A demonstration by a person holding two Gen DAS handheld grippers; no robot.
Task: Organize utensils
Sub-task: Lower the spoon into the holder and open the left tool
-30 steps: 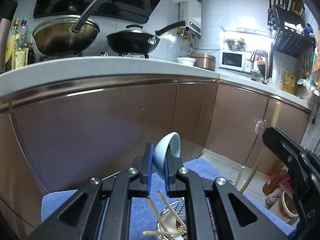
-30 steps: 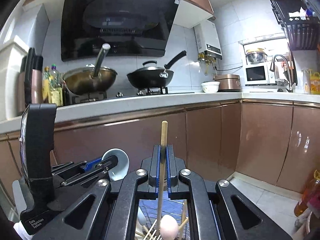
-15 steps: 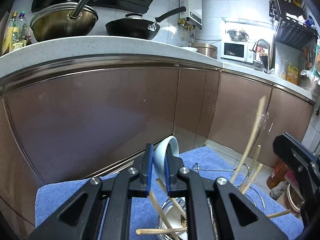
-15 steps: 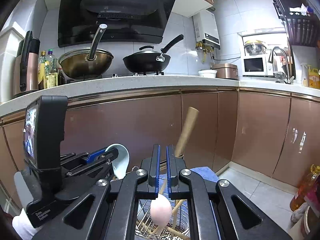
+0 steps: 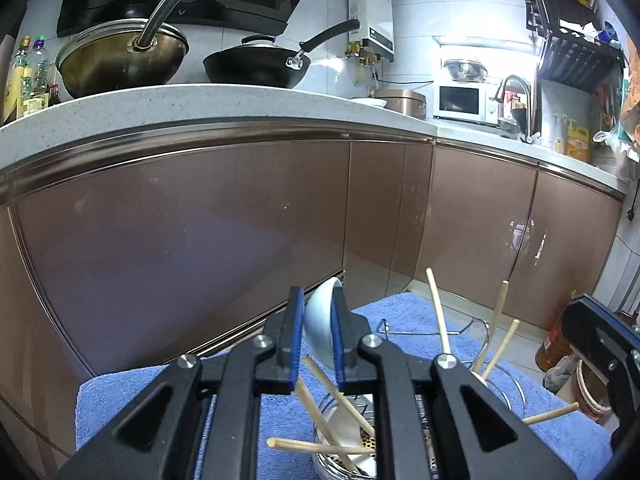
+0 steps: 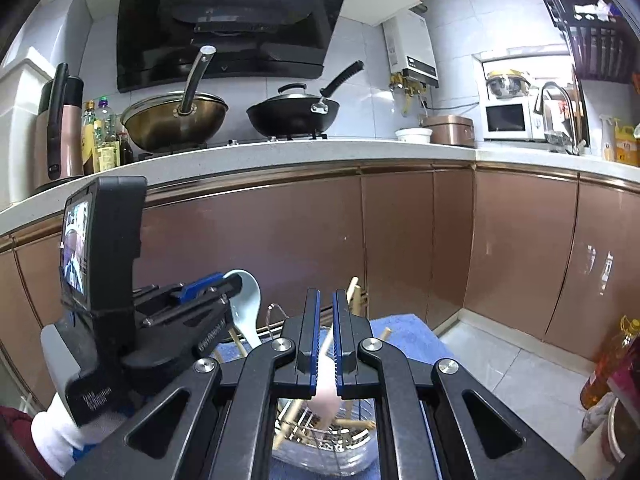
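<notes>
Left gripper (image 5: 316, 334) clamped glossy pale-blue ceramic spoon (image 5: 320, 330) | right gripper (image 6: 326, 346) closed, we saw nothing clamped | wooden chopsticks (image 5: 438, 316) in perforated steel holder (image 5: 340, 460) on blue terry towel (image 5: 404, 312)

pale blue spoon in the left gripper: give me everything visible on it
The pale blue spoon looks like glazed ceramic, soup-spoon style, with a deep rounded bowl. The left gripper is clamped on it, blue pads on either side of the bowl, which sticks up past the fingertips, tilted. In the right wrist view its handle runs down toward the metal utensil holder on the blue towel; whether it touches anything there is hidden.
</notes>
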